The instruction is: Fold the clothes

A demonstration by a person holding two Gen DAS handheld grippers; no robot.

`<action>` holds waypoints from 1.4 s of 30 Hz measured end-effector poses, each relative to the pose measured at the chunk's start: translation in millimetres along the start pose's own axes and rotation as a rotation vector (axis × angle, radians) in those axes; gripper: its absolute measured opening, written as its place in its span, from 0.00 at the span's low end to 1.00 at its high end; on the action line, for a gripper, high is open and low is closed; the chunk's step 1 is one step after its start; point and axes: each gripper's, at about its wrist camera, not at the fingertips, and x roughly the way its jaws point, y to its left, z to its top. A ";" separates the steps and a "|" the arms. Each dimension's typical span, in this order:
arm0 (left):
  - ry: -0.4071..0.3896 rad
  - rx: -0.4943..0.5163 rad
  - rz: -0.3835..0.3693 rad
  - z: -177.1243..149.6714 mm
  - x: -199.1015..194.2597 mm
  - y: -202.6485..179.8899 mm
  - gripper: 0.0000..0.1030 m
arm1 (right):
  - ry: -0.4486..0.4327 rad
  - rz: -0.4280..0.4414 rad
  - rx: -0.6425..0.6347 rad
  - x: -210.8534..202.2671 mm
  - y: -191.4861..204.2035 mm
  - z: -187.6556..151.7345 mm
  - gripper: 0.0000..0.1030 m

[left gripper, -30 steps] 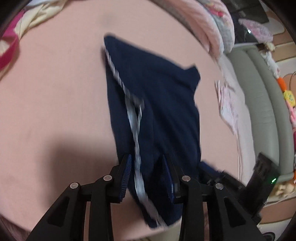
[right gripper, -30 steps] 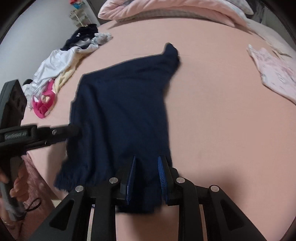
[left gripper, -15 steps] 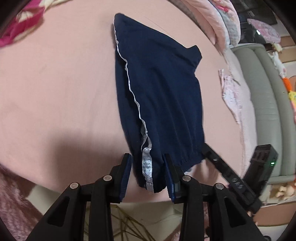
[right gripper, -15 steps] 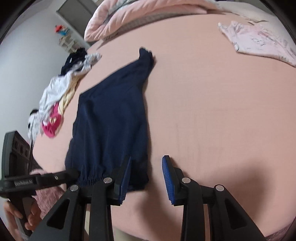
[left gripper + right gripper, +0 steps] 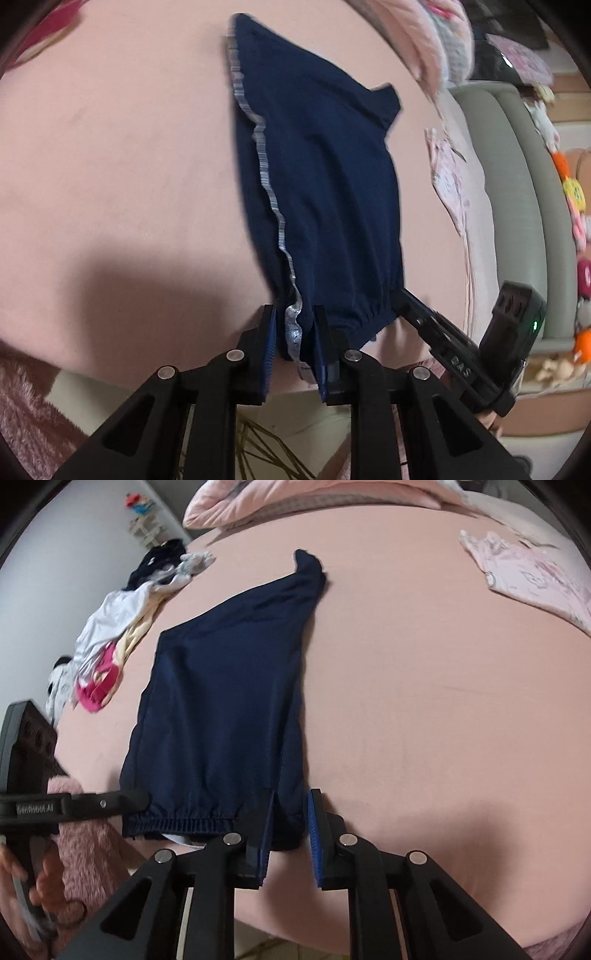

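Navy shorts [image 5: 325, 192] with a silver side stripe [image 5: 269, 192] lie stretched flat on the pink bed [image 5: 110, 166], waistband at the near edge. My left gripper [image 5: 295, 332] is shut on the waistband's left corner at the stripe. My right gripper [image 5: 291, 823] is shut on the waistband's right corner of the shorts [image 5: 225, 701]. Each gripper shows in the other's view: the right gripper [image 5: 413, 308] and the left gripper [image 5: 140, 797].
A pile of white, yellow and magenta clothes [image 5: 110, 638] lies at the bed's left. A pale pink garment [image 5: 532, 579] lies at the far right. Pink pillows [image 5: 314, 498] line the back. A grey sofa [image 5: 517, 192] stands beyond the bed.
Both grippers pulled the shorts back toward the bed's near edge and drew them out flat. The right gripper's jaws stood wider half a second ago and have closed on the waistband corner.
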 end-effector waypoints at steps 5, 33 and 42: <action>-0.034 -0.029 -0.036 -4.3 -10.2 2.9 0.46 | -0.012 0.097 0.044 -3.7 -9.3 0.4 0.39; -0.072 0.168 0.112 46.8 -28.7 -8.7 0.32 | -0.040 -0.055 -0.110 -61.4 17.8 20.5 0.31; -0.148 0.219 0.304 132.3 15.5 -17.2 0.32 | -0.085 -0.291 -0.212 -2.5 -7.3 152.6 0.60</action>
